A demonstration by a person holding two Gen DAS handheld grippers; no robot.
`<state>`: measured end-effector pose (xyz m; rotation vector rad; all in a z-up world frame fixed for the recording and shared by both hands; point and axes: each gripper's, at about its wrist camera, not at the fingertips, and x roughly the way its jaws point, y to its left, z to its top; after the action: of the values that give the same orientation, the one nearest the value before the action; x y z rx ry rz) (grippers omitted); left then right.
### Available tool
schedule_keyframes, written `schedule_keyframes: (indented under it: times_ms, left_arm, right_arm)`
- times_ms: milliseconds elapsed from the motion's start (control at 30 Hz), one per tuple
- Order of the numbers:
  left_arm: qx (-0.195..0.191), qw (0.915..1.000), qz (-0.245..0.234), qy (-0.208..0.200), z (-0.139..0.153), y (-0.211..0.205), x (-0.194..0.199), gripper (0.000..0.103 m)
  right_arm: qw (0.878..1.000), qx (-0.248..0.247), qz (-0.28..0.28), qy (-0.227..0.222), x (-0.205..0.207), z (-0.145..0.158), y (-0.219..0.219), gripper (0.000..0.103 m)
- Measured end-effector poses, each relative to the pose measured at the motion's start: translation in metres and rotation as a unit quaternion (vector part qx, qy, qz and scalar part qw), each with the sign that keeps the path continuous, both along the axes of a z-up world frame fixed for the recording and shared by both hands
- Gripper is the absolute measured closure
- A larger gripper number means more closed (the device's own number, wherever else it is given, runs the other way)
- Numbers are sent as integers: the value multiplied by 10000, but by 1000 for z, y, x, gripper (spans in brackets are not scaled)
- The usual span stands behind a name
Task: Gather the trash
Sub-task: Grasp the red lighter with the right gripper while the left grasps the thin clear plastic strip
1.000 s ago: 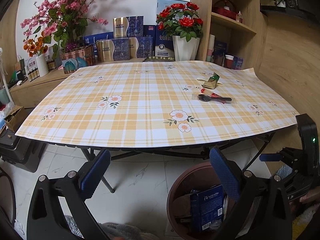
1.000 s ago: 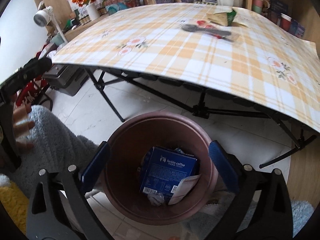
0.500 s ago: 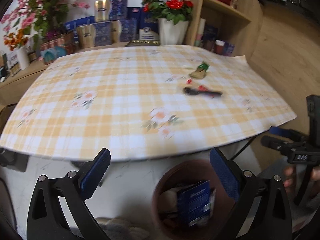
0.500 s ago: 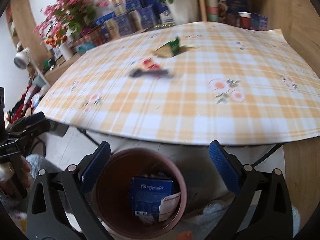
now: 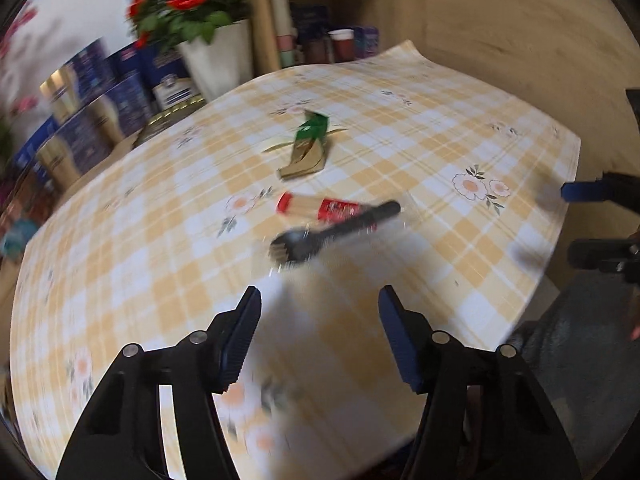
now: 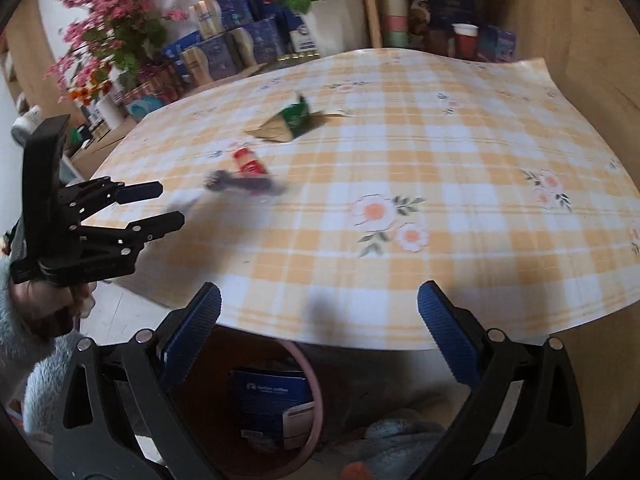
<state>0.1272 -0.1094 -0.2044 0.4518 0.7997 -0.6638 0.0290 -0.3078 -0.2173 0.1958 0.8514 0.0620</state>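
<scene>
A clear packet with a black plastic fork (image 5: pixel 332 234) and a red-labelled stick pack (image 5: pixel 320 206) lies on the checked tablecloth (image 5: pixel 160 248). A green and tan wrapper (image 5: pixel 306 148) lies beyond it. My left gripper (image 5: pixel 318 320) is open and empty, just short of the fork. My right gripper (image 6: pixel 318 320) is open and empty at the table's front edge, above the brown bin (image 6: pixel 308 392). The right wrist view also shows the fork packet (image 6: pixel 244 184), the wrapper (image 6: pixel 286 124) and the left gripper (image 6: pixel 160 206).
The bin holds a blue coffee box (image 6: pixel 272 400). Boxes (image 6: pixel 224 52), a white pot of red roses (image 5: pixel 216 60) and pink flowers (image 6: pixel 108 28) line the back. Wooden shelves with cups (image 6: pixel 464 40) stand at the back right.
Both grippers have risen from the bin toward the table. The left gripper has moved forward over the cloth, close to the fork packet. Both stayed open.
</scene>
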Motion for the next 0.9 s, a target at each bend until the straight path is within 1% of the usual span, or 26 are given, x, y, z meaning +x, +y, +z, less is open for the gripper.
schedule_keyframes:
  times_ms: [100,200,233,333,433,467,500,533,567,600,667,700,767,800,833,900]
  left_arm:
    - [261,9991,-343,-17,-4,-17,14,44]
    - [549,9953,-795,15,-10,-34,23,44]
    - [703,9929,-962,-1,-13,-40,27,44]
    - [901,9884,-1223,41,-17,-49,33,44]
    - [1015,9836,-1476,196,-20,-56,43,44]
    - [977,9826,-1552,287,-20,-58,46,47]
    - [956,9819,-1584,408,-20,-58,48,53]
    - [896,9810,-1609,613,-19,-59,52,59]
    - [860,9802,-1625,732,-19,-59,54,70]
    - [897,9797,-1648,707,-18,-59,53,75]
    - [889,9793,-1671,711,-18,-57,48,79]
    - [834,9806,-1631,697,-17,-54,46,85]
    - [712,9842,-1487,648,-14,-49,41,93]
    - [637,9862,-1384,652,-12,-45,40,95]
    - [439,9897,-1173,686,-7,-38,38,96]
    - [106,9930,-882,775,-1,-27,36,98]
  right_arm:
    - [9997,149,-217,-8,3,-1,-16,6]
    - [9990,302,-338,59,5,-4,-28,6]
    - [9988,327,-349,81,6,-5,-30,6]
    - [9985,408,-334,118,6,-7,-37,6]
    - [9985,387,-362,136,6,-8,-41,6]
    - [9984,386,-380,138,6,-8,-42,6]
    - [9983,400,-409,141,5,-8,-44,6]
    - [9981,416,-430,143,5,-8,-45,6]
    - [9980,430,-448,144,4,-8,-47,6]
    - [9978,451,-458,142,4,-8,-48,6]
    - [9977,460,-464,152,4,-8,-49,6]
    - [9977,455,-463,171,4,-9,-49,6]
    - [9977,456,-457,186,6,-9,-49,6]
    - [9977,462,-450,190,7,-10,-48,6]
    - [9978,467,-437,187,8,-9,-47,6]
    - [9982,436,-380,160,12,-8,-44,6]
